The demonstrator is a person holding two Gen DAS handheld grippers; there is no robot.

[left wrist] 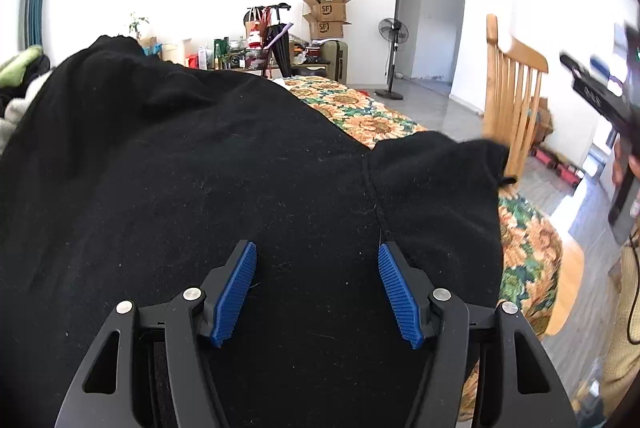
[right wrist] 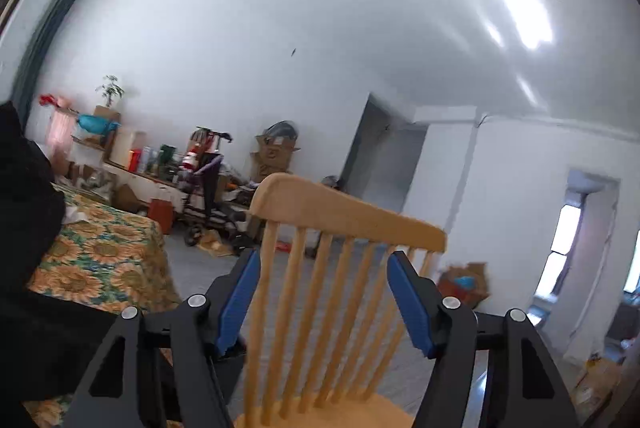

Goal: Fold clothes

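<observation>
Far off to the left of the left gripper [left wrist: 317, 252], at the edge of its view, lies a heap of other clothes [left wrist: 16, 83], pale green and white. The black garment [left wrist: 192, 163] is spread wide over the tabletop, whose sunflower-print cloth [left wrist: 360, 107] shows beyond and to the right of it; the garment fills the ground under and ahead of the left jaws. Those jaws stand open, a broad gap between the blue ribbed pads [left wrist: 236, 292], with nothing pinched between them; whether the tips touch the fabric below cannot be told. A seam runs up the cloth just by the right-hand pad, and past it, ahead and to the right of the jaws, a black sleeve [left wrist: 440, 179] lies out toward the table's edge. Further right stands a wooden chair [left wrist: 516, 83] with a slatted back, and at the far right edge the right gripper [left wrist: 600, 99] shows blurred, held up in the air by a hand [left wrist: 626, 163]. In the right wrist view the right gripper [right wrist: 323, 260] also has its jaws apart and empty, clear of the garment; the black garment [right wrist: 28, 211] lies low and to their left, and the chair's back [right wrist: 344, 211] stands straight ahead, seen between the pads.
</observation>
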